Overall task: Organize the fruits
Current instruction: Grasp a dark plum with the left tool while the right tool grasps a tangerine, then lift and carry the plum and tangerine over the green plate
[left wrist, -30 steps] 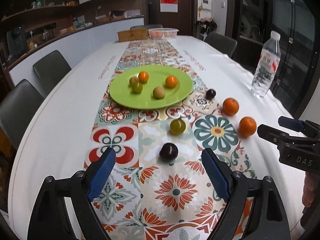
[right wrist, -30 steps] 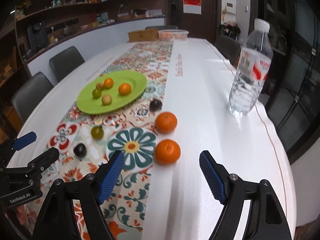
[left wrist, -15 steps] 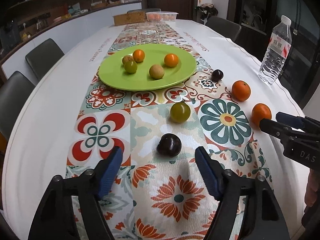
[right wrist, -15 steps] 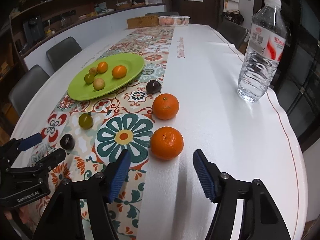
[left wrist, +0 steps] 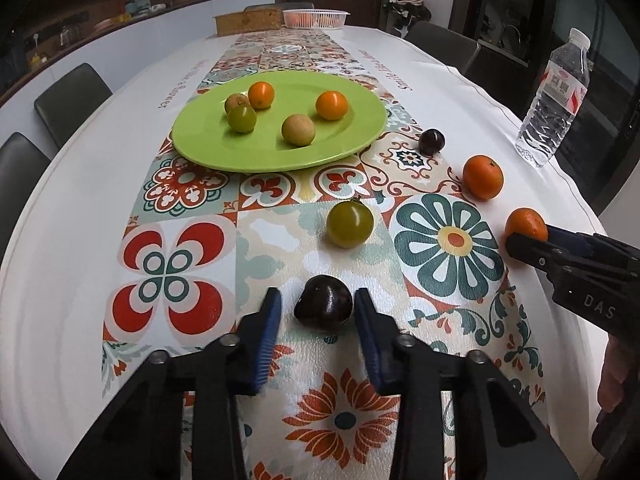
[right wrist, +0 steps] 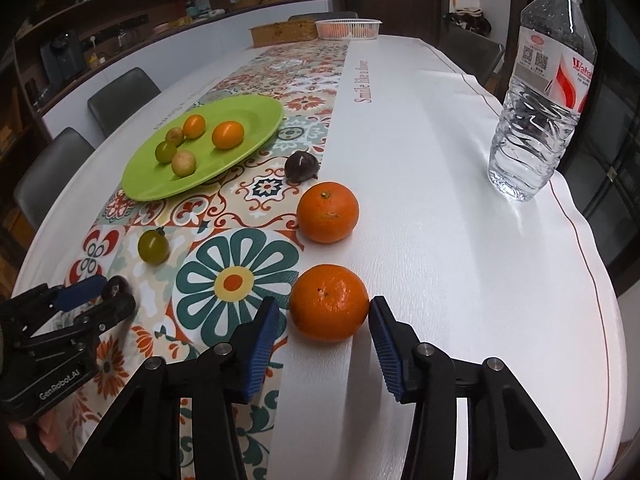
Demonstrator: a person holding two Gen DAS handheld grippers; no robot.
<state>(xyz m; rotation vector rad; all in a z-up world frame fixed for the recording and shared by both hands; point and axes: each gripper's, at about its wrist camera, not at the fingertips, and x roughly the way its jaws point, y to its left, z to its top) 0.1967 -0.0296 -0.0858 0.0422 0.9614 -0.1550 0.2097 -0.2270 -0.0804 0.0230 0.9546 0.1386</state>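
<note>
Both views are evenly lit from overhead, with the white table (right wrist: pixel 460 208) bright and the room behind it dim, its shelves and doorway sinking into murk. Glare spreads in a soft sheen across the cloth near the water bottle (right wrist: pixel 544 92), whose clear plastic catches sharp highlights. Small soft shadows sit under each fruit, falling slightly toward the near side. The green plate (left wrist: pixel 224 152) shows a mild gloss along its rim. The fisheye lens bends the table edges into strong curves and leaves black vignetted corners. Focus is crisp in the middle, while the far counter looks soft and slightly grainy.
</note>
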